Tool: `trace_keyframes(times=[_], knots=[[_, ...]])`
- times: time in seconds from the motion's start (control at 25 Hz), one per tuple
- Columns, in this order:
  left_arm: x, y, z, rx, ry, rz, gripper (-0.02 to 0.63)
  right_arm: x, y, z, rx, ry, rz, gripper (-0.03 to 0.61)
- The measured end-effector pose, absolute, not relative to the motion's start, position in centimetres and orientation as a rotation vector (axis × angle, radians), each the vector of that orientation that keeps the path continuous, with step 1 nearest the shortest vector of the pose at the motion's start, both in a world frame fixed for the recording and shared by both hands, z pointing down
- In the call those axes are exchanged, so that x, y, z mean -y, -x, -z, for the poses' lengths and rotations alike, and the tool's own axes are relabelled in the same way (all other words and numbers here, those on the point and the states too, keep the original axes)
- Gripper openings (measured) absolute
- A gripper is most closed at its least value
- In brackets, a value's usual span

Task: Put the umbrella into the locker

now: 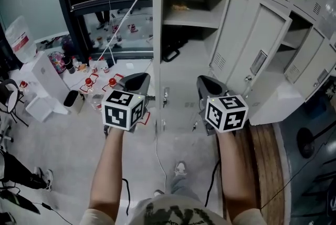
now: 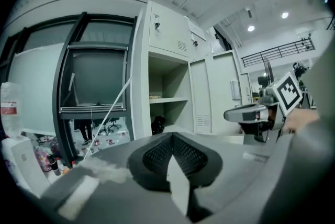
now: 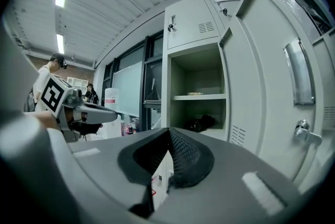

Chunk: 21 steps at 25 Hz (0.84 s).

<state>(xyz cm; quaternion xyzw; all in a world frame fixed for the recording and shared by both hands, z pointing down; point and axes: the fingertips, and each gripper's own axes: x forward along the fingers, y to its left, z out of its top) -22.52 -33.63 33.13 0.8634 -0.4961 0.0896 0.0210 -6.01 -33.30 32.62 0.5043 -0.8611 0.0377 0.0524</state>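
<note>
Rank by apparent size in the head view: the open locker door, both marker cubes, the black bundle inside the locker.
Open locker door; then left cube and right cube, alike and inflated by nearness; black bundle smallest.

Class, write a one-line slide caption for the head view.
The left tool and right tool, both shut and empty, face the open locker; the umbrella lies inside, below the shelf.
</note>
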Motion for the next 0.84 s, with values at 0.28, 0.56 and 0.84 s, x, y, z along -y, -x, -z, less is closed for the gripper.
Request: trace_keyframes(times=[0.28, 0.56, 0.84], knots=[[32.0, 23.2, -33.6, 1.532, -2.653, -0.286, 0.005, 31.7, 6.3, -32.4, 2.620, -1.533, -0.111, -0.003], [31.7, 22.9, -33.9, 1.510, -2.649, -0.285, 0.005, 31.0, 6.4, -32.1, 2.622, -1.537, -0.099, -0.003], [31.9, 22.4, -33.9, 1.485, -2.653, -0.277, 0.005, 31.0, 6.3, -32.0, 2.625, -1.538, -0.102, -0.003]])
